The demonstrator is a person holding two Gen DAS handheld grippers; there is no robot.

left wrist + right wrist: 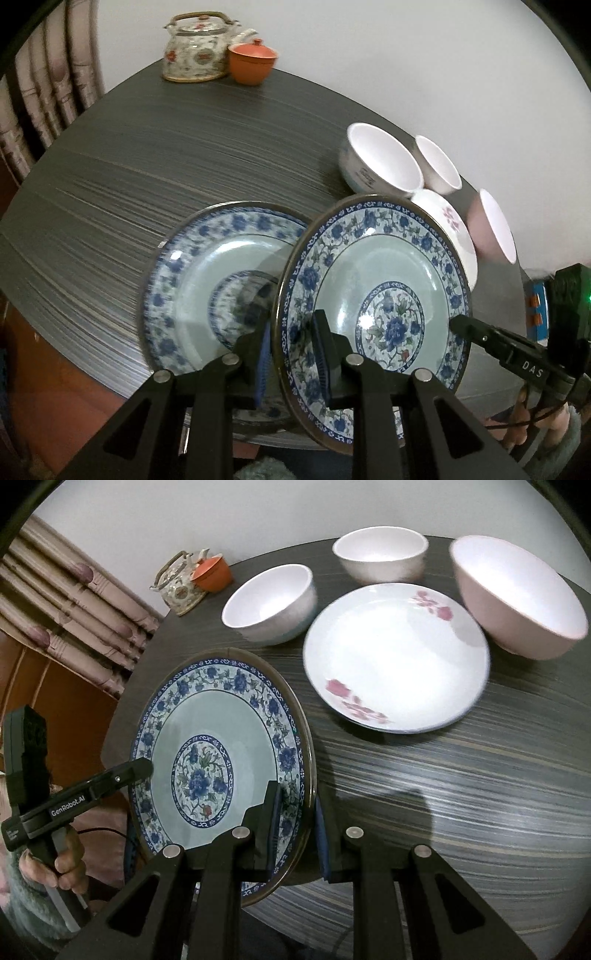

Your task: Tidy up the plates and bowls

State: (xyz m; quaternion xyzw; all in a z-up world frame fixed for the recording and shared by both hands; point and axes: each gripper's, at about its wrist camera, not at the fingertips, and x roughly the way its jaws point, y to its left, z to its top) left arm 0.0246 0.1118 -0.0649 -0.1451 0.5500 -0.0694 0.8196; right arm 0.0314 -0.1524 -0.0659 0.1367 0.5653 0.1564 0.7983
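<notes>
A blue floral plate is lifted off the dark table and tilted. My left gripper is shut on its left rim. My right gripper is shut on the opposite rim of the same plate. Each gripper shows in the other's view, the right gripper and the left gripper, at the plate's edge. A second blue floral plate lies on the table just left of and partly behind the held one.
Behind the held plate stand a white bowl, another white bowl, a pink-flowered plate and a pink bowl. A teapot and an orange lidded cup are at the far edge.
</notes>
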